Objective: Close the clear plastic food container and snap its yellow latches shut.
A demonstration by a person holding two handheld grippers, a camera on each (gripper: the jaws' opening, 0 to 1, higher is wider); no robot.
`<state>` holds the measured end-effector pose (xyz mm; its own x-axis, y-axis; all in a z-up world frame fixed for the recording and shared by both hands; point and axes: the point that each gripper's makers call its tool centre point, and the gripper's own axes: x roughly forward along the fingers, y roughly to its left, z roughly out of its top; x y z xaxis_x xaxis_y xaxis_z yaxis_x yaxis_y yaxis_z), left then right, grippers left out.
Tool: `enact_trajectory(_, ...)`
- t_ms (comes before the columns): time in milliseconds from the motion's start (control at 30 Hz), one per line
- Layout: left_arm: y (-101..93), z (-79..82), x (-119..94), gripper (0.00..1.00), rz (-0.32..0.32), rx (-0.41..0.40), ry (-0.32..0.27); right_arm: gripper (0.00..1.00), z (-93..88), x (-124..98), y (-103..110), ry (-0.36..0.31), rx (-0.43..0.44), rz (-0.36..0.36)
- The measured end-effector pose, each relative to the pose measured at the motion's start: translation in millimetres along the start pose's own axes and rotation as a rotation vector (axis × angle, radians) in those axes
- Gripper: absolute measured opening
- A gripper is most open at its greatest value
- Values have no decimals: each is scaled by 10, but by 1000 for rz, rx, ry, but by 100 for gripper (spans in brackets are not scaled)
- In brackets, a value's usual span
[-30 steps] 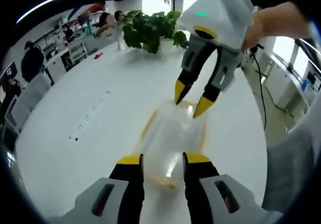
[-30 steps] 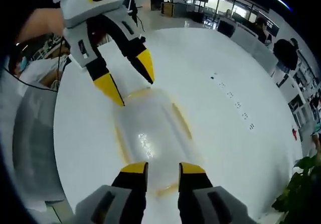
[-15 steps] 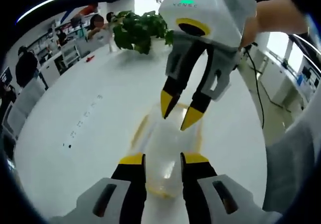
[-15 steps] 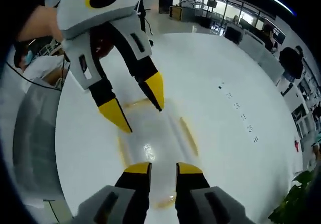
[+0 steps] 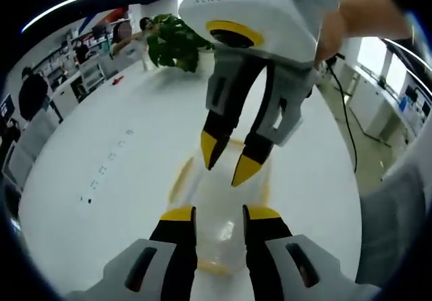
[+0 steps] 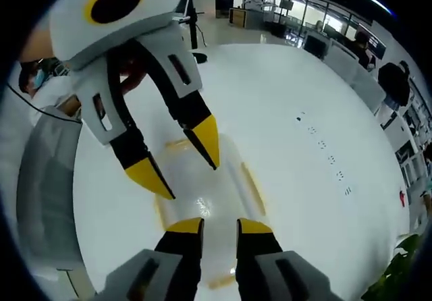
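The clear plastic container lies on the white table with its lid on and yellow latches along its edges. My left gripper stands open over its near end. The right gripper comes down from the top right, open, with its yellow tips just above the middle of the lid. In the right gripper view the container lies lengthwise with a yellow latch on its side. My right gripper is open above its near end, and the left gripper hangs open over its far half.
A potted plant stands at the table's far end, with a small red thing near it. Small dark marks dot the tabletop. People sit at desks beyond. A black cable hangs past the table's right edge.
Both grippers have closed in on each other over the container, each looming larger in the other's view. The right gripper's tips have come from the lid's far end to its middle.
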<state>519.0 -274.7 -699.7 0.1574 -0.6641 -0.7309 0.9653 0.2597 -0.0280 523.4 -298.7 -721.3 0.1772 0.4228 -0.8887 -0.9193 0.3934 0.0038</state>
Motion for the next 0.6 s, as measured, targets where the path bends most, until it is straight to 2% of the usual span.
enact_trajectory(100, 3, -17, 11, 25, 1, -14, 5, 17, 13, 26, -8, 6, -3, 3)
enact_trajectory(300, -11, -12, 25, 26, 5, -33, 9, 17, 137, 43, -30, -24, -10, -7)
enact_trajectory(533, -67, -46, 61, 27, 7, 5, 39, 17, 179, 84, -65, -21, -19, -11)
enact_trajectory(600, -87, -34, 66, 27, 13, 71, 46, 16, 175, 89, -89, -22, -14, -18)
